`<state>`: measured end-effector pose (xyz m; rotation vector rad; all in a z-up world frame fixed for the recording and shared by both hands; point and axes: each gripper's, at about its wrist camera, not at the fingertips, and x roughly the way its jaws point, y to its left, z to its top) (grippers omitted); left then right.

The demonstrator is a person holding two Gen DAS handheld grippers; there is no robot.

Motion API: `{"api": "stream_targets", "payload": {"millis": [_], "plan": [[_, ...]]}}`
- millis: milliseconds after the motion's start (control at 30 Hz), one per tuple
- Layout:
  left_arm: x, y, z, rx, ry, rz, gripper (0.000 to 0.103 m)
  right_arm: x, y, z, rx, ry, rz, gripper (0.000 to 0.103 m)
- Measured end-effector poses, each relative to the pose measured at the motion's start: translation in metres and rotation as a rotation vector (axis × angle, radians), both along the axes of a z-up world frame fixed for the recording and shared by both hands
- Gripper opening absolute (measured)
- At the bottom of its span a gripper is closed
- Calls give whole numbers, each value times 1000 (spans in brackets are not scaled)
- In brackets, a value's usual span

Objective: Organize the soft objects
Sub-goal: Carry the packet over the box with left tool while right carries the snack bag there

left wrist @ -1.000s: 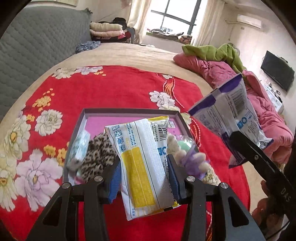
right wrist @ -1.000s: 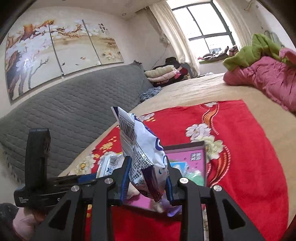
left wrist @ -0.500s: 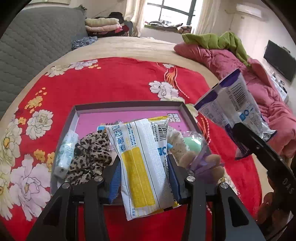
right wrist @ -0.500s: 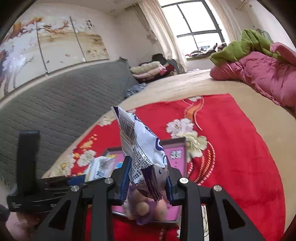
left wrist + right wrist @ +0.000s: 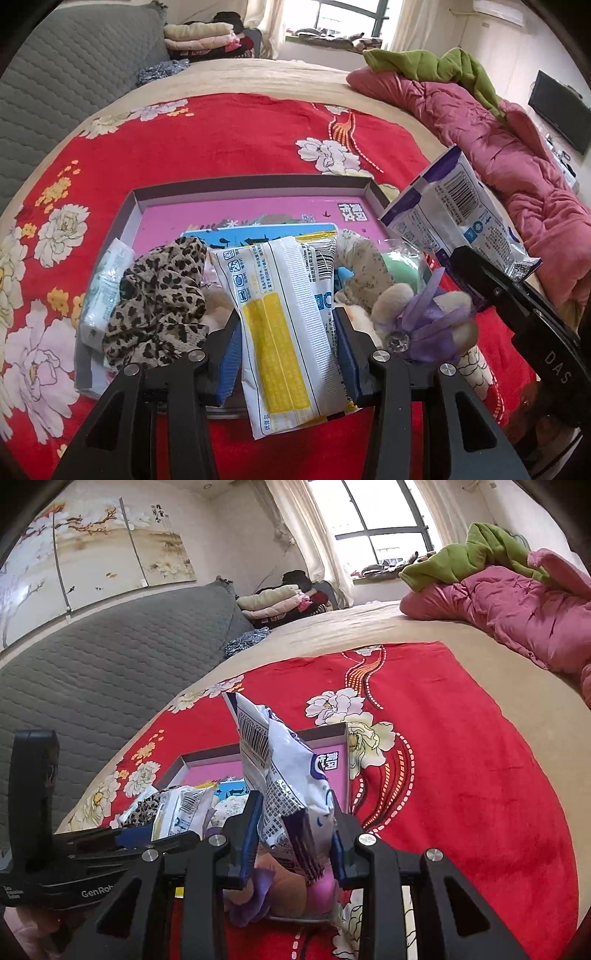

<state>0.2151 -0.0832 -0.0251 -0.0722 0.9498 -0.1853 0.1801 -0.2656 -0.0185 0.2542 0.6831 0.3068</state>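
Left wrist view: left gripper (image 5: 288, 354) clamps yellow pack (image 5: 284, 332) just over tray (image 5: 140, 203); right gripper (image 5: 291, 838) pinches purple pack (image 5: 288, 775) at tray's right edge. Risk: slick packs slip, or land on piled items & slide out. Tray has scrunchie (image 5: 159, 302), plush (image 5: 424, 321), tissues (image 5: 103, 284); far half bare.

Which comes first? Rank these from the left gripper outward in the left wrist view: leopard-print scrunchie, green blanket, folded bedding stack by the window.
From the left gripper:
1. Leopard-print scrunchie, just beside its left finger, in the tray.
2. Green blanket, far right, on the pink quilt.
3. Folded bedding stack, far left, past the bed.
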Motion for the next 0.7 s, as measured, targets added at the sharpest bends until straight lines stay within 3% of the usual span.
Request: {"api": "stream_targets", "payload": {"millis": [700], "plan": [[7,0,-14,42,7,-3,47,22,14,-16,-1,65,69,32]]}}
